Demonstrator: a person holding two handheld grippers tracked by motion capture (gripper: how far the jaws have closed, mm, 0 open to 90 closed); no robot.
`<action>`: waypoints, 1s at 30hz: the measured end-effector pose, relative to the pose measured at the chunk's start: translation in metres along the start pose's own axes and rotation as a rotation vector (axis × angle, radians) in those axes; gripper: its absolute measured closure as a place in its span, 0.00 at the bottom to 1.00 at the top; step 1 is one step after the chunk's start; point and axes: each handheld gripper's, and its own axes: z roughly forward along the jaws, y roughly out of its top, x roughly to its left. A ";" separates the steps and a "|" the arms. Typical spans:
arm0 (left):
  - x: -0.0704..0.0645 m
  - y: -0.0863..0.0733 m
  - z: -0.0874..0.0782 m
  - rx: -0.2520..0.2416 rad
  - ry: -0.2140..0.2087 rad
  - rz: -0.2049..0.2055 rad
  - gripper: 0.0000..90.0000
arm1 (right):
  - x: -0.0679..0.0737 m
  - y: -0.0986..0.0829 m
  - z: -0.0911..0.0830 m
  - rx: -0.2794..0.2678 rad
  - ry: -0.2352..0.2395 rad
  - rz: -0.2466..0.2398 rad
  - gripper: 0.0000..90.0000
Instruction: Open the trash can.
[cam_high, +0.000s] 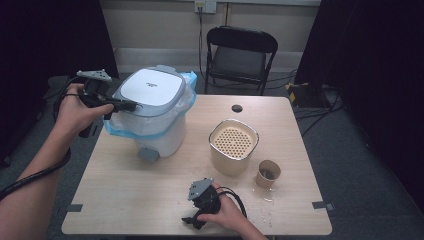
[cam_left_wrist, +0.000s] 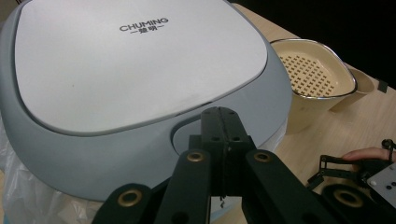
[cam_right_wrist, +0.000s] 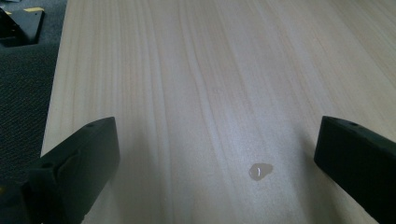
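While the left gripper (cam_high: 131, 105) is sitting with its jaws pressed together at the front edge of the bin lid (cam_high: 151, 88), the step in hand looks like opening the small trash bin (cam_high: 157, 135) at the table's (cam_high: 150, 200) left rear. In the left gripper view the closed tips (cam_left_wrist: 222, 122) are resting right at the grey push tab (cam_left_wrist: 187, 140) under the white lid panel (cam_left_wrist: 135, 60), touching or just short of it, can't tell which. They are gripping nothing. A blue-edged bag liner (cam_high: 112, 131) is hanging out around the bin rim.

The right gripper (cam_high: 192, 220) is idling low at the near table edge, jaws wide apart over bare wood, a water drop (cam_right_wrist: 260, 171) lying between them. A beige strainer tub (cam_high: 233, 145) and a paper cup (cam_high: 268, 173) are standing to the right, well apart from the bin.

Next move, as a guess: pressing or lifting at that tab, so the tips need to be staying centred on it and pushing straight, since the light bin could be sliding on the wood.
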 end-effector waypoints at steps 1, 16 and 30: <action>0.000 0.000 0.000 -0.003 0.000 -0.007 1.00 | 0.000 0.000 0.000 0.000 0.000 0.000 0.00; 0.001 -0.003 -0.002 -0.035 -0.007 -0.048 1.00 | 0.000 0.000 0.000 -0.001 0.000 0.000 0.00; -0.010 -0.002 -0.012 -0.041 -0.027 -0.015 0.86 | 0.000 0.000 0.000 -0.003 -0.002 -0.005 0.00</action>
